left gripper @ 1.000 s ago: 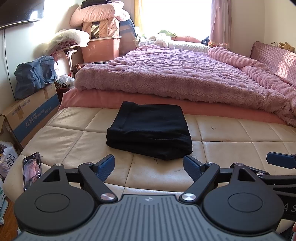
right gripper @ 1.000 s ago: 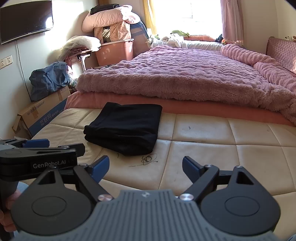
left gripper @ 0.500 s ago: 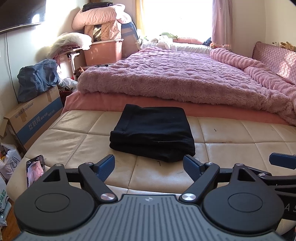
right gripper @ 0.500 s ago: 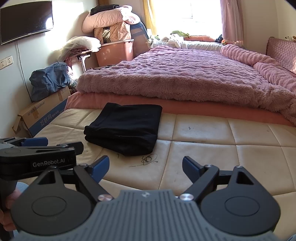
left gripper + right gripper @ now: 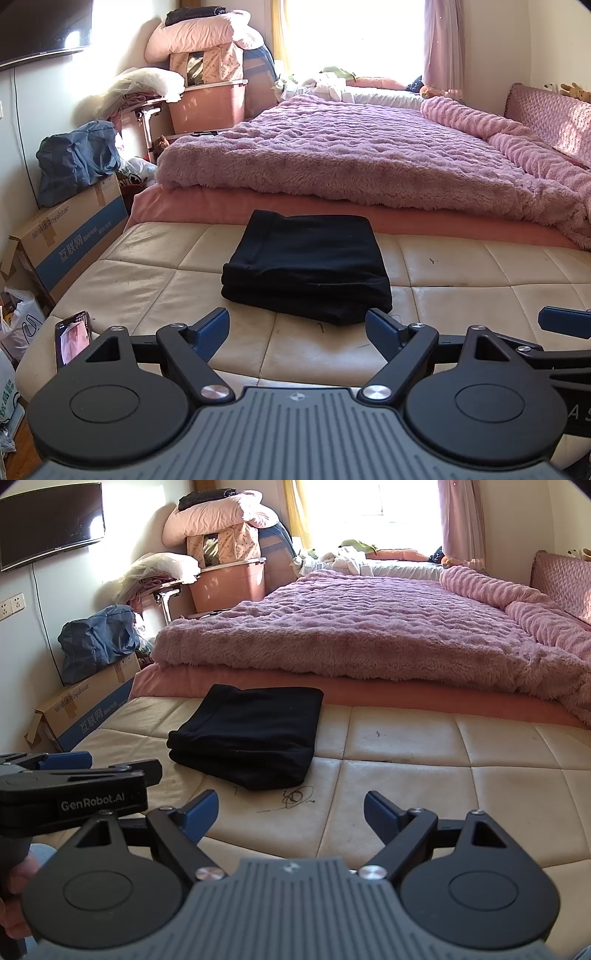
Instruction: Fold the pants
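Note:
Black pants lie folded into a compact rectangle on the cream quilted bench at the foot of the bed. They also show in the right wrist view, left of centre. My left gripper is open and empty, held back just short of the pants' near edge. My right gripper is open and empty, to the right of the pants and back from them. The left gripper's body shows at the left of the right wrist view.
A bed with a fluffy pink blanket rises behind the bench. A phone lies on the bench's left front corner. A cardboard box with a blue bag stands left, with bins and bedding piled behind.
The left wrist view has shifted slightly, so the pants sit a little further right and higher in it. The pants themselves have not moved. Both grippers stay open.

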`<state>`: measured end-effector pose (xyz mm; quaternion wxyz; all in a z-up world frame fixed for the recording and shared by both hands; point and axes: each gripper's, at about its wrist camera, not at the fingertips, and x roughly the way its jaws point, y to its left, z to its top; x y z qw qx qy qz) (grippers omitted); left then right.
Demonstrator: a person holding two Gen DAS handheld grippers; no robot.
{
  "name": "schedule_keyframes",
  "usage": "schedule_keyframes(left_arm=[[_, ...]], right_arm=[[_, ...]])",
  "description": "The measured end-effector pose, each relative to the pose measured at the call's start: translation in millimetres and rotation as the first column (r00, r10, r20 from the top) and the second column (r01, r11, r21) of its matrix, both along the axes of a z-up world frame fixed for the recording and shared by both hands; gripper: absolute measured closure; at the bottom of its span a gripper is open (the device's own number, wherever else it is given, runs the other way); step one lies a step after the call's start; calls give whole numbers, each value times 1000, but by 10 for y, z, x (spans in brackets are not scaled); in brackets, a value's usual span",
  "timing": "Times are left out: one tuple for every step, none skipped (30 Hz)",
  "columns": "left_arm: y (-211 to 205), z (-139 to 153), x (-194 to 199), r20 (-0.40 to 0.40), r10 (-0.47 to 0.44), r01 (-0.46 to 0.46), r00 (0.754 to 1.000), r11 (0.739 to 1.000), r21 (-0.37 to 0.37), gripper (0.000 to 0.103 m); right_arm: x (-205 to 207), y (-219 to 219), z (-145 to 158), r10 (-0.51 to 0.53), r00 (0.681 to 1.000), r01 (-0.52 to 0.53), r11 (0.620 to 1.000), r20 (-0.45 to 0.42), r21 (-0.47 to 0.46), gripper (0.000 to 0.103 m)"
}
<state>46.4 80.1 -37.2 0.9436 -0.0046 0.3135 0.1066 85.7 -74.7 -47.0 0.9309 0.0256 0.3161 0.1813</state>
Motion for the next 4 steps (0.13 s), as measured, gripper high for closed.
schedule_keyframes(left_arm=[[0,0,0,1,-2,2,1000,1000,-1,6],[0,-2,-4,2,-3,3,1000,1000,-1,6],[-6,-5,-1,3,-4,4,1000,1000,0,6],[-9,-8,2,3,-4,4,1000,1000,1,6]], right_arm=[[2,0,-1,0,1000,0,1000,-1,1,21],[3,0,-2,0,1000,0,1000,-2,1,21],[3,1,-4,0,1000,0,1000,-4,1,21],[2,-2,-8,0,1000,0,1000,-5,1,21]])
